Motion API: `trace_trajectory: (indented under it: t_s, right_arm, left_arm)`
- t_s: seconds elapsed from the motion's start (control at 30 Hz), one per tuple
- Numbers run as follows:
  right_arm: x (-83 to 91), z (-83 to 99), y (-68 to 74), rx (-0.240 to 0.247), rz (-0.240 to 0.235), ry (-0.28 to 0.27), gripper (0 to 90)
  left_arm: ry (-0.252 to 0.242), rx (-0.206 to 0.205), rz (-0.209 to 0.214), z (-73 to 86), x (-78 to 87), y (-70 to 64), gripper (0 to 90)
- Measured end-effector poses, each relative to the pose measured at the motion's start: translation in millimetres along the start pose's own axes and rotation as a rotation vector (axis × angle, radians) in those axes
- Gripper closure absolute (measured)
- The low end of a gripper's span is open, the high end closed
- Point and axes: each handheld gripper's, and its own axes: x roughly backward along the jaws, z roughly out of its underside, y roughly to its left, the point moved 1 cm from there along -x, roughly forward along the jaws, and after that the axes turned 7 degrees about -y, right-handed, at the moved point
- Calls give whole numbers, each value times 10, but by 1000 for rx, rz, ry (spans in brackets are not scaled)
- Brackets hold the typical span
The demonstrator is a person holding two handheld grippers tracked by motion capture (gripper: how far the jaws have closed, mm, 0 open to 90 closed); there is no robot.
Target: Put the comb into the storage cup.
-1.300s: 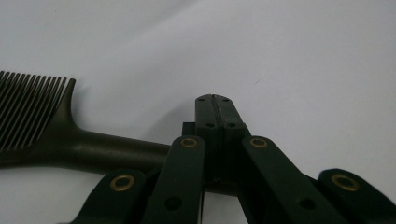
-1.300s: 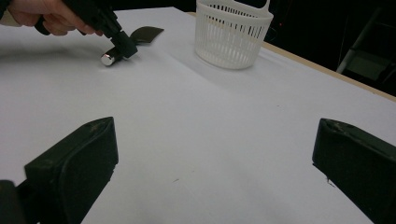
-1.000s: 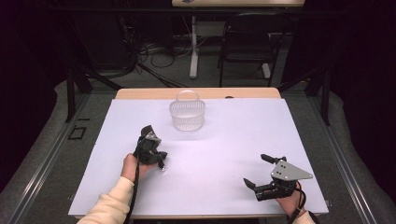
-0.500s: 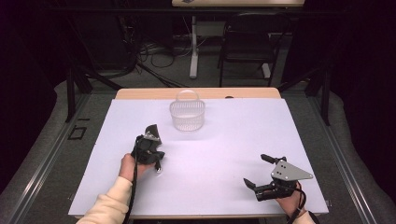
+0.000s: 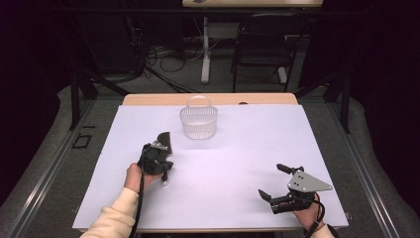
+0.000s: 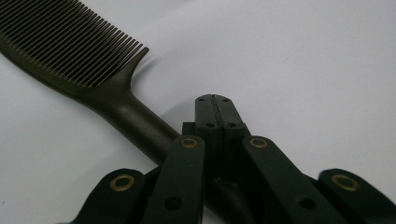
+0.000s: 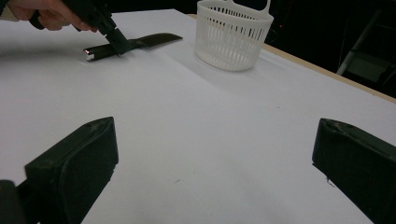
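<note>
In the high view, a dark comb (image 5: 163, 144) is seen on the white table (image 5: 237, 148), short of the white basket (image 5: 198, 122). In the left gripper view, fine teeth and a tapering handle are shown; the left gripper (image 6: 215, 105) is clamped on the comb's handle. In the right gripper view, the right gripper (image 7: 212, 154) is held wide apart above bare table.

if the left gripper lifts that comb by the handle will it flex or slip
The comb looks like moulded plastic, so it is probably stiff and light. Its handle seems smooth and rounded, so it may twist in the left gripper. The fine teeth could bend if pressed on the table.
</note>
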Motion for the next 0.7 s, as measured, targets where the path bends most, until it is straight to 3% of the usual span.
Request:
trace_trajectory:
  t_s: [0.7]
  right_arm:
    - [0,-1,3,4,-4,-5,0]
  left_arm:
    - [17,-9,-10,22,19,14,900]
